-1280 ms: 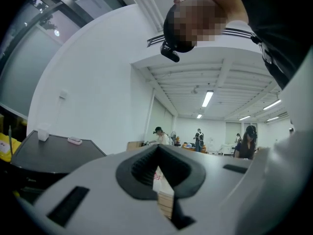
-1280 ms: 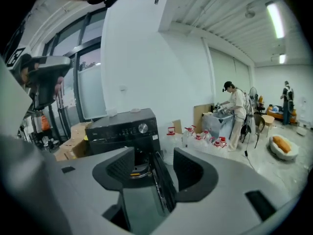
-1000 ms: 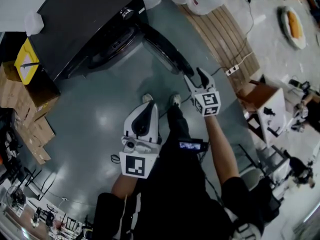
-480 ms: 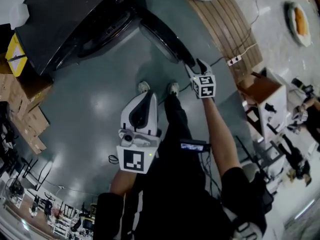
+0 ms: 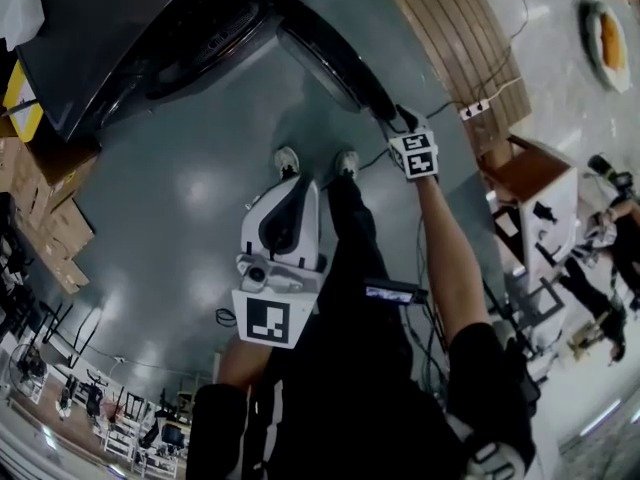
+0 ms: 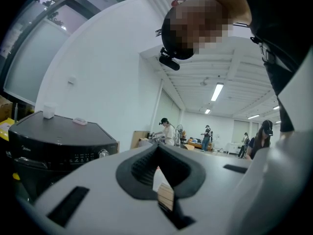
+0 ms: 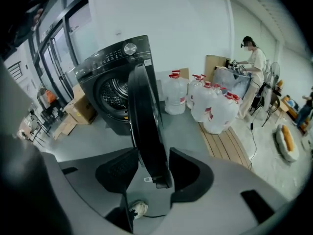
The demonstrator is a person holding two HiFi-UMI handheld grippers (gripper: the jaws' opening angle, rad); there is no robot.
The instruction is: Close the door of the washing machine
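Note:
The black front-loading washing machine (image 5: 110, 38) stands at the upper left of the head view, its round door (image 5: 330, 58) swung wide open towards me. My right gripper (image 5: 398, 120) reaches down to the door's free edge. In the right gripper view the door (image 7: 144, 116) runs edge-on between the jaws of that gripper (image 7: 149, 168). These have just been closing, and both pads meet the rim. The open drum (image 7: 111, 89) shows behind it. My left gripper (image 5: 300, 186) hangs in front of my body, shut and empty, away from the machine (image 6: 54, 141).
Cardboard boxes (image 5: 50, 238) are stacked left of the machine. A wooden pallet (image 5: 470, 58) with large water jugs (image 7: 215, 109) lies to its right, with a power strip (image 5: 473, 109) and cable on the floor. My feet (image 5: 287, 160) stand close to the door. People work in the background.
My right gripper has dropped from in front of the door onto its free edge, which now sits between the jaws. My left gripper has sunk a little.

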